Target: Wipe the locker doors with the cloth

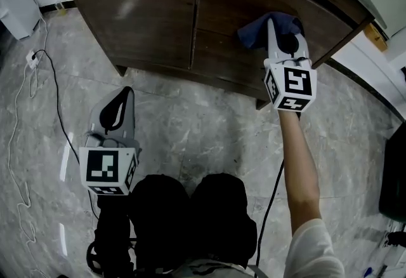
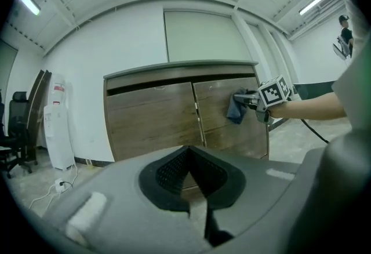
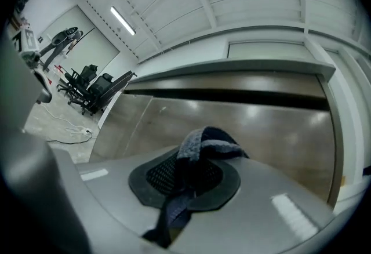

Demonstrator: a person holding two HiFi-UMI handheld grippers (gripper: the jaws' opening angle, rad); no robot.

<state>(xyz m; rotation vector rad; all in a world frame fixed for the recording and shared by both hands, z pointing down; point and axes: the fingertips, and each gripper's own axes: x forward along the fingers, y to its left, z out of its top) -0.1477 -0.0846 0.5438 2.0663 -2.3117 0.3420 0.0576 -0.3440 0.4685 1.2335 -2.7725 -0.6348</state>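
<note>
Soft, light cloth, clamped at a bunched fold in the right hand-held gripper, probably touches the door; the left hand-held gripper is closed, empty.

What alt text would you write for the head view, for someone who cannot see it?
Seen from above, the right hand-held gripper holds a dark blue cloth against the right door of a brown wooden cabinet. The left hand-held gripper hangs shut and empty over the grey marbled floor.

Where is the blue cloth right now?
In the head view the cloth sits upper right, pinched in the right claw against the right-hand locker door.
</note>
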